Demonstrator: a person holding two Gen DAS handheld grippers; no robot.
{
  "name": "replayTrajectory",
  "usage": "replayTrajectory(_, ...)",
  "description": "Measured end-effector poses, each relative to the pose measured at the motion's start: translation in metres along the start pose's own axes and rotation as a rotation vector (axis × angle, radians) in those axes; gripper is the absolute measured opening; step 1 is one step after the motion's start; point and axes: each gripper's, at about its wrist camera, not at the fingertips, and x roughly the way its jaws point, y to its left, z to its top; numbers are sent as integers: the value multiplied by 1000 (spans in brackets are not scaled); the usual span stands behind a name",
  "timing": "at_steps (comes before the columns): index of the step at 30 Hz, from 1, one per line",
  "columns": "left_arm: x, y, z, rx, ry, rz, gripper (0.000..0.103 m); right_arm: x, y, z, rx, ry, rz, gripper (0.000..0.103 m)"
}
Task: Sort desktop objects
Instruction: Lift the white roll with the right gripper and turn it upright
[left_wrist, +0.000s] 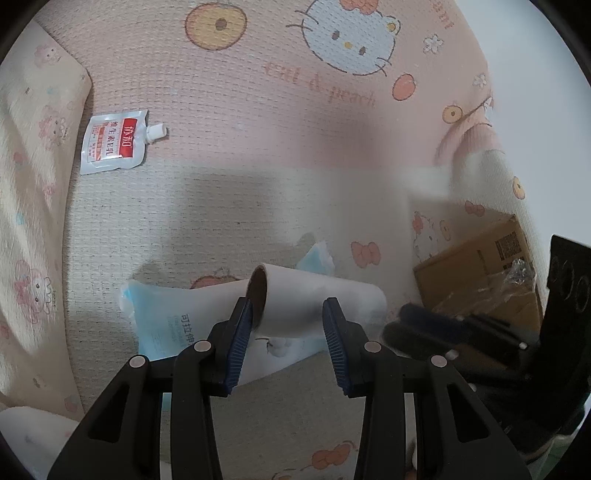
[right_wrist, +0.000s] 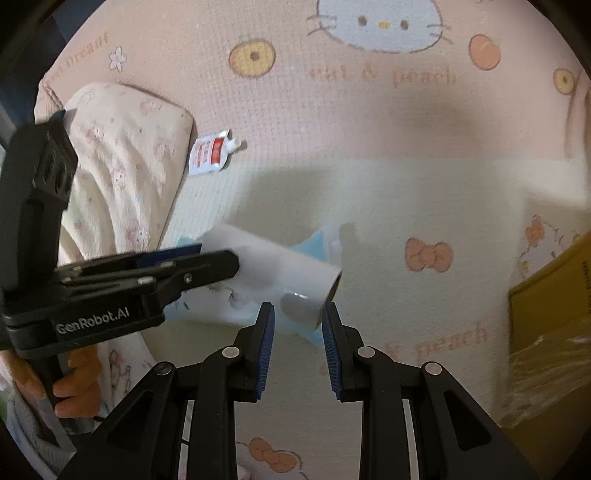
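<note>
My left gripper (left_wrist: 288, 301) is shut on a white paper roll (left_wrist: 295, 299) with a brown core, gripping it near its open end. The right wrist view shows that left gripper (right_wrist: 232, 258) from the side, holding the roll (right_wrist: 280, 266) just above a light-blue and white flat package (right_wrist: 317, 243). The same package (left_wrist: 166, 317) lies on the cartoon-print mat (left_wrist: 258, 110). My right gripper (right_wrist: 297, 306) hovers by the roll's far end, its pads a narrow gap apart with nothing between them. A white and red spout sachet (left_wrist: 112, 142) lies further off, beside a cushion.
A cream cushion (right_wrist: 122, 155) borders the mat on the left. A cardboard box (left_wrist: 476, 266) with crinkled clear plastic stands at the right, also seen as the box (right_wrist: 554, 291). A person's hand (right_wrist: 74, 380) grips the left gripper's handle.
</note>
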Motion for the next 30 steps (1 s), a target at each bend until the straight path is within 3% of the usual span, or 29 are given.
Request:
replayTrajectory(5, 1, 1, 1, -1, 4, 2, 43, -1, -14, 14, 12, 0, -65, 23)
replayTrajectory(9, 0, 0, 1, 9, 4, 5, 43, 4, -15, 25, -3, -12, -66, 23)
replayTrajectory(14, 0, 2, 1, 3, 4, 9, 43, 16, -1, 33, -93, 27, -117, 23)
replayTrajectory(19, 1, 3, 2, -7, 13, 17, 43, 21, 13, 24, -162, 67, -58, 23)
replayTrajectory(23, 0, 6, 2, -23, 5, 15, 43, 25, 22, 16, -224, 83, -73, 23)
replayTrajectory(30, 1, 18, 6, -93, -4, -9, 45, 16, 20, 14, -174, 79, 15, 23)
